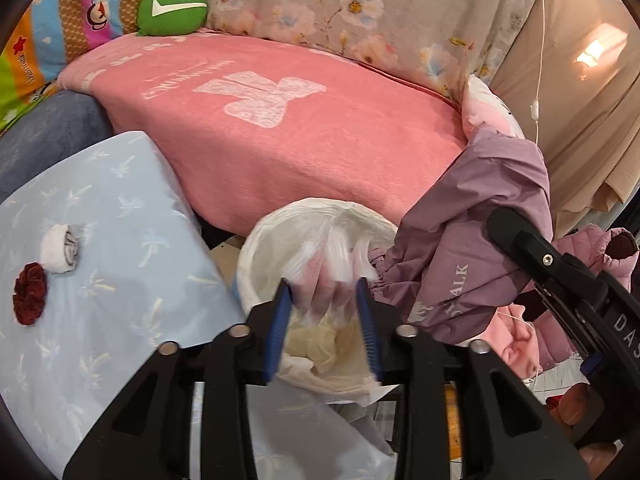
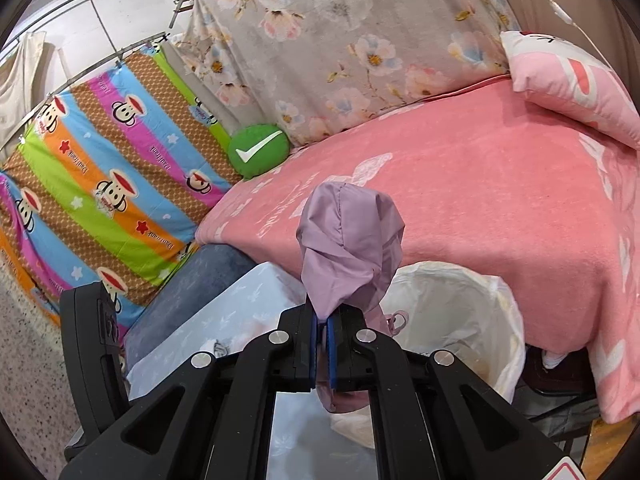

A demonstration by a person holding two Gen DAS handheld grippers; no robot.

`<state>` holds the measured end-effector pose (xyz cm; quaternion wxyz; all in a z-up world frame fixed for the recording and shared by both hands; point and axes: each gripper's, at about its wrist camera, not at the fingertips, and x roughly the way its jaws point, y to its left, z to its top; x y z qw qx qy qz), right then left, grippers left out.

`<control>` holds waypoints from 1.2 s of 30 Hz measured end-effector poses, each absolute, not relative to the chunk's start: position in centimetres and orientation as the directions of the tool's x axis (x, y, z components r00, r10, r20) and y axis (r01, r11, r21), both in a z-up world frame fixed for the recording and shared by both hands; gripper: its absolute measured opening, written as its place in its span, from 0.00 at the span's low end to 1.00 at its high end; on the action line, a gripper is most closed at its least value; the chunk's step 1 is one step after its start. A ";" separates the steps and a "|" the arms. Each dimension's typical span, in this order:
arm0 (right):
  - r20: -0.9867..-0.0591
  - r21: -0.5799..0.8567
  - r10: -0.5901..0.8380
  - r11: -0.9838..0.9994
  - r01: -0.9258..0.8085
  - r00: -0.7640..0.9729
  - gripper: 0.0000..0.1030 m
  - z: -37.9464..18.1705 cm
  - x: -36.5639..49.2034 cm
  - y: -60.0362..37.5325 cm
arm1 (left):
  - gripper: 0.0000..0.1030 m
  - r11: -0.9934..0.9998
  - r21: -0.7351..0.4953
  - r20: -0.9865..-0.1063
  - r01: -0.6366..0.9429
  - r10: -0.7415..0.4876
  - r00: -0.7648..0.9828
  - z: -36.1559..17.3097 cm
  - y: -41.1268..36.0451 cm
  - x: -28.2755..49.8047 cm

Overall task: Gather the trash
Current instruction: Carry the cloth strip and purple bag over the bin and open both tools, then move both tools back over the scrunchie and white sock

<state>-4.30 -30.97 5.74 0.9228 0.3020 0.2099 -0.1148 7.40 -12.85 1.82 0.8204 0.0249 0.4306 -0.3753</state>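
Note:
A bin lined with a white plastic bag (image 1: 280,240) stands between the light blue table (image 1: 100,208) and the pink bed; it also shows in the right wrist view (image 2: 460,304). Crumpled tissue (image 1: 320,348) lies in it. My left gripper (image 1: 325,300) is open over the bin, with a blurred clear plastic piece (image 1: 332,264) between its fingers. My right gripper (image 2: 320,328) is shut on a purple jacket (image 2: 348,248), held up beside the bin; the jacket also shows in the left wrist view (image 1: 472,248). A rolled white sock (image 1: 60,250) and a dark red scrunchie (image 1: 30,298) lie on the table.
A pink blanket (image 1: 300,132) covers the bed behind the bin, with a green check-mark cushion (image 1: 172,10) and a pink pillow (image 2: 572,84). Pink clothes (image 1: 560,320) are piled at the right. A striped monkey-print sheet (image 2: 100,200) hangs at the left.

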 end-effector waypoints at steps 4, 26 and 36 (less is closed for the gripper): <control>-0.454 0.509 -0.093 0.789 0.344 0.886 0.04 5.7 -4.5 -31.5 | 0.65 0.733 -0.240 -0.712 0.636 -0.578 0.398 2.2 -13.4 6.8; -0.480 0.482 -0.082 0.808 0.341 0.874 0.23 5.4 -2.9 -30.0 | 0.71 0.786 -0.225 -0.718 0.576 -0.534 0.447 1.8 -11.7 7.3; -0.492 0.469 -0.061 0.822 0.324 0.869 0.23 5.4 -2.2 -28.7 | 0.71 0.804 -0.232 -0.718 0.548 -0.522 0.461 1.6 -10.3 7.6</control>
